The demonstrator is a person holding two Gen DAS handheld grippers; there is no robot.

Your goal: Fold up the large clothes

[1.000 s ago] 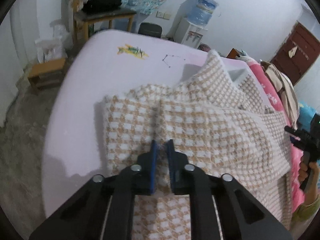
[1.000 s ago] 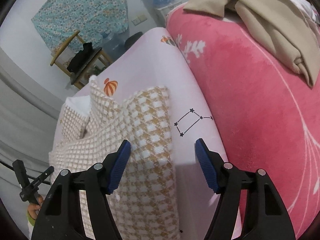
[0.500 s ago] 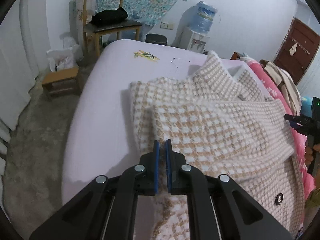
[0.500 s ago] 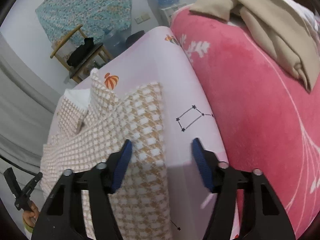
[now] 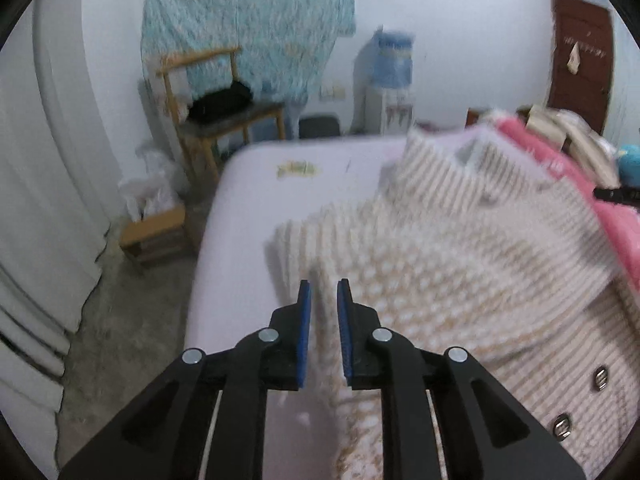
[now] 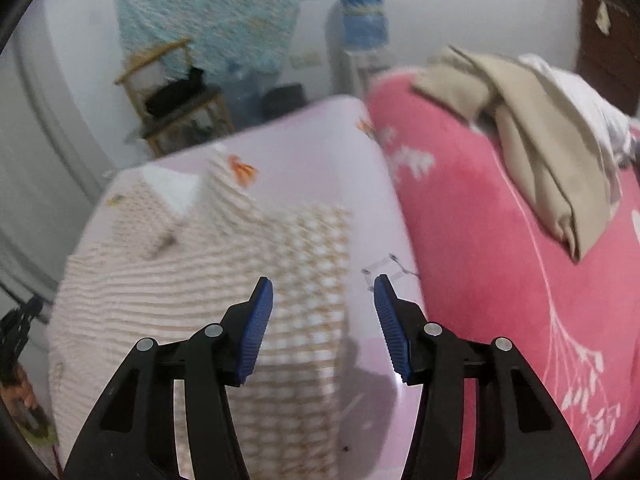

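Note:
A tan-and-white checked coat (image 5: 460, 264) lies spread on the pale lilac bed, its left sleeve folded over the body; metal buttons show at lower right. It also shows in the right wrist view (image 6: 192, 264). My left gripper (image 5: 323, 292) hangs above the coat's left edge with its jaws a narrow gap apart and nothing between them. My right gripper (image 6: 323, 288) is open and empty above the coat's right edge. Both views are blurred.
A pink blanket (image 6: 500, 264) with beige clothes (image 6: 532, 136) lies to the right of the coat. A wooden chair (image 5: 212, 108), a small stool (image 5: 154, 232) and a water dispenser (image 5: 390, 84) stand beyond the bed. Bare floor lies left of the bed (image 5: 248, 208).
My left gripper let go of the coat's folded edge, opened slightly and pulled up and back. My right gripper stayed open and lifted away from the coat.

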